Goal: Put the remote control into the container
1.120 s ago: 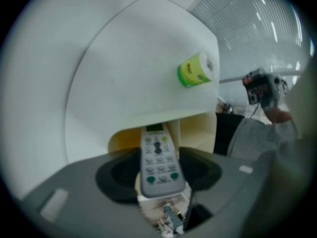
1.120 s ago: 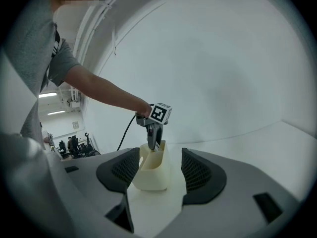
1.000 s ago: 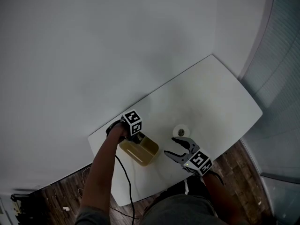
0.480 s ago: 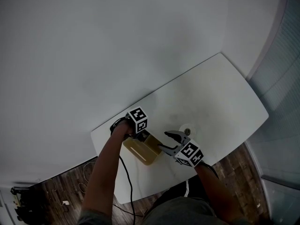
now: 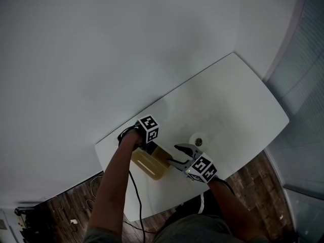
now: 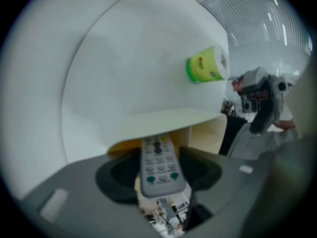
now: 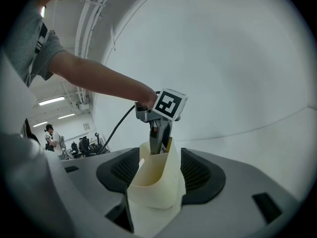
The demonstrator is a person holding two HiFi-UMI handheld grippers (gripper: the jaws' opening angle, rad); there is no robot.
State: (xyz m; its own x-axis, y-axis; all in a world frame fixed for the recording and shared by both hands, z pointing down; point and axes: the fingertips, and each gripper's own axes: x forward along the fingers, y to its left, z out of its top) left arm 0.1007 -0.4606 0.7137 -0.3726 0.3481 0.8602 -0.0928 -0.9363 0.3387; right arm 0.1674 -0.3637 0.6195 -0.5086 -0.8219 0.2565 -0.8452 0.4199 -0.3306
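a white table [image 5: 228, 100] stood against a plain pale wall, with dark wooden floor [image 5: 255, 173] along its near edge. in the head view, a cream open-topped plastic container [image 5: 149, 165] sat near the table's left end. the left gripper [image 5: 151, 147] pointed down into its top from the far side, under its marker cube. the right gripper [image 5: 172, 154] reached the container's right end from the near edge. a small roll of tape [image 5: 197, 140] lay just right of it, apart from the container.

in the left gripper view, the jaws stood narrow, clamped on a grey button-covered remote control [image 6: 157, 162]. its far end passed under the container's pale rim [image 6: 163, 122]. the roll showed green [image 6: 205, 67] further along the table.

in the right gripper view, the right gripper's jaws [image 7: 159, 170] held the container [image 7: 156, 185] between them, both pads against its walls. the left gripper [image 7: 159, 133] hung over the container's far end, and the remote control [image 7: 157, 142] stood nearly upright with its lower part inside the container. a bare arm [image 7: 99, 81] and a black cable [image 7: 116, 128] led away to the left.
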